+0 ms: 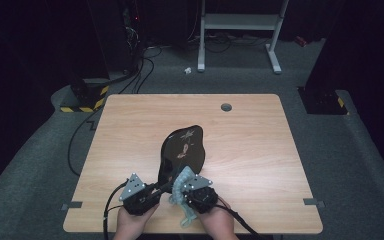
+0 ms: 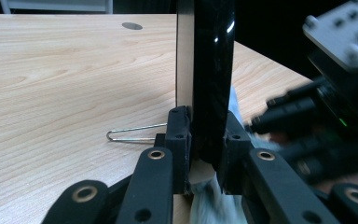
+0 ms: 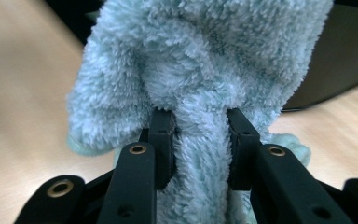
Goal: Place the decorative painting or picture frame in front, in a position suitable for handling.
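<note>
Table [image 1: 130, 125]: light wood. Plate [image 1: 182, 150]: glossy black, oval, pale motif, tilted up near the front edge. Left gripper [image 2: 205, 140] clamps its rim. Cloth [image 3: 205, 60]: fluffy, pale blue, pinched in right gripper [image 3: 200, 140], touching the plate.

Overhead light fell on table [image 1: 130, 125]; surroundings stayed dark. Glare streak on black plate [image 2: 214, 70] toward 12 o'clock. Right gripper [image 2: 335, 107] blurred at 3 o'clock.
</note>
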Motion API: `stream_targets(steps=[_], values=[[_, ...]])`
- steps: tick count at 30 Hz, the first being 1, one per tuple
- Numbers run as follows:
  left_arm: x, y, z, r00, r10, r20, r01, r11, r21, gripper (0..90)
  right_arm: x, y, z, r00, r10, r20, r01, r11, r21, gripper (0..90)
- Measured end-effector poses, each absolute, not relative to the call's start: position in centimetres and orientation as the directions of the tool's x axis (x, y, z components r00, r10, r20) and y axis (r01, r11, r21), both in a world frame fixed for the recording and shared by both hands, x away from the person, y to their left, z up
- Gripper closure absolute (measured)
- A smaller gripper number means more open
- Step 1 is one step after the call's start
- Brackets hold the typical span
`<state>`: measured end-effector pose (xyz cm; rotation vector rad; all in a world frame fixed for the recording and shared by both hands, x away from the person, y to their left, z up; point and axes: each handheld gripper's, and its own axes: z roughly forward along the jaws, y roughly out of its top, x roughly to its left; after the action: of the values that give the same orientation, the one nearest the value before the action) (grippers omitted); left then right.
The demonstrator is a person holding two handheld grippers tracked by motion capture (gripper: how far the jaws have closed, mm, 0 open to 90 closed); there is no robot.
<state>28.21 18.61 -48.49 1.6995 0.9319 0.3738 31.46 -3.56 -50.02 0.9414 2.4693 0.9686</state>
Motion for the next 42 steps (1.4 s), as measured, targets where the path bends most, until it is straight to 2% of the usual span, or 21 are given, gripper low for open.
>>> stream_targets(steps=[12, 16, 22, 33, 42], values=[[28.2, 18.6, -48.5, 0.647, 0.732, -0.215, 0.398, -0.084, 0.913, 76.2, 38.0, -7.6, -49.1, -0.559, 0.824, -0.094, 0.555, 0.455, 0.697, 68.6], [28.2, 18.5, -48.4, 0.646, 0.732, -0.215, 0.401, -0.085, 0.912, 75.6, 38.7, -8.0, -49.3, -0.548, 0.831, -0.094, 0.569, 0.453, 0.687, 68.6], [28.2, 18.5, -48.4, 0.643, 0.734, -0.217, 0.402, -0.083, 0.912, 75.5, 37.0, -7.1, -49.4, -0.588, 0.802, -0.099, 0.542, 0.482, 0.688, 68.6], [28.4, 18.6, -48.4, 0.635, 0.737, -0.232, 0.412, -0.069, 0.909, 75.8, 31.0, -3.7, -50.2, -0.72, 0.692, -0.059, 0.454, 0.533, 0.715, 68.5], [28.4, 18.6, -48.3, 0.633, 0.739, -0.23, 0.415, -0.073, 0.907, 75.7, 29.7, -3.4, -50.5, -0.734, 0.676, -0.057, 0.442, 0.54, 0.717, 68.5]])
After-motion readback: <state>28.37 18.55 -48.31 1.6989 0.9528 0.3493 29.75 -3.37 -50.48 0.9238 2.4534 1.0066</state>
